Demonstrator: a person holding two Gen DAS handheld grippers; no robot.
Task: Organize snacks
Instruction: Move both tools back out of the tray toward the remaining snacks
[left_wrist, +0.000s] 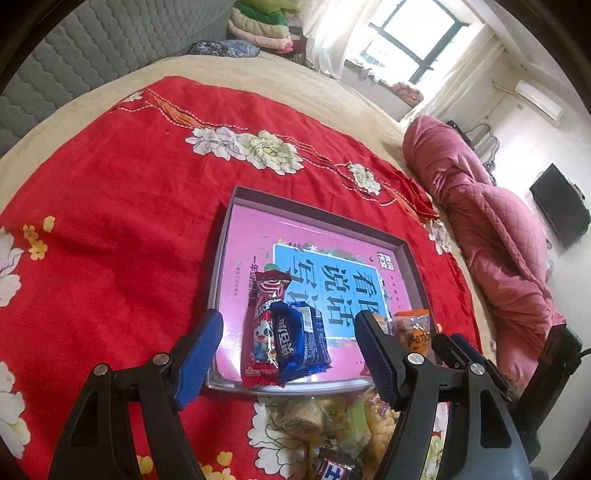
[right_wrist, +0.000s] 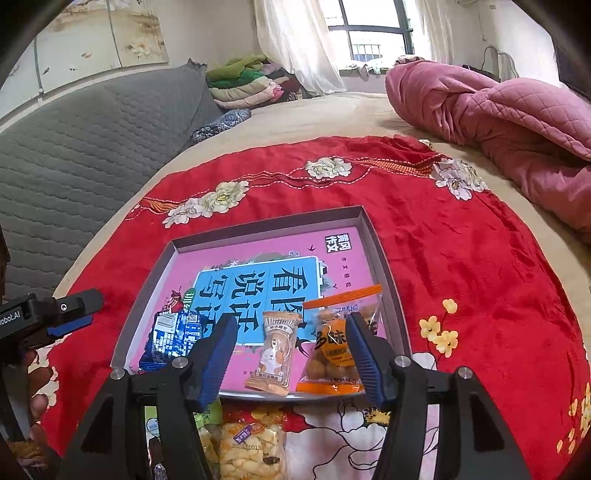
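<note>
A shallow grey box (left_wrist: 321, 210) with a pink printed floor lies on a red flowered cloth (left_wrist: 122, 192); it also shows in the right wrist view (right_wrist: 266, 221). Inside at its near edge lie a red snack stick (left_wrist: 264, 332), blue wrapped snacks (left_wrist: 301, 339) (right_wrist: 173, 338), a tan cat-print bar (right_wrist: 275, 352) and an orange bag of nuts (right_wrist: 336, 347) (left_wrist: 412, 326). My left gripper (left_wrist: 290, 354) is open and empty over the red and blue snacks. My right gripper (right_wrist: 291, 354) is open and empty over the tan bar.
Several loose snack packs (left_wrist: 332, 424) (right_wrist: 251, 443) lie on the cloth in front of the box. A pink quilt (right_wrist: 509, 122) is bundled on the bed to the right. A grey padded headboard (right_wrist: 92, 147) and folded bedding (right_wrist: 243, 85) stand at the back.
</note>
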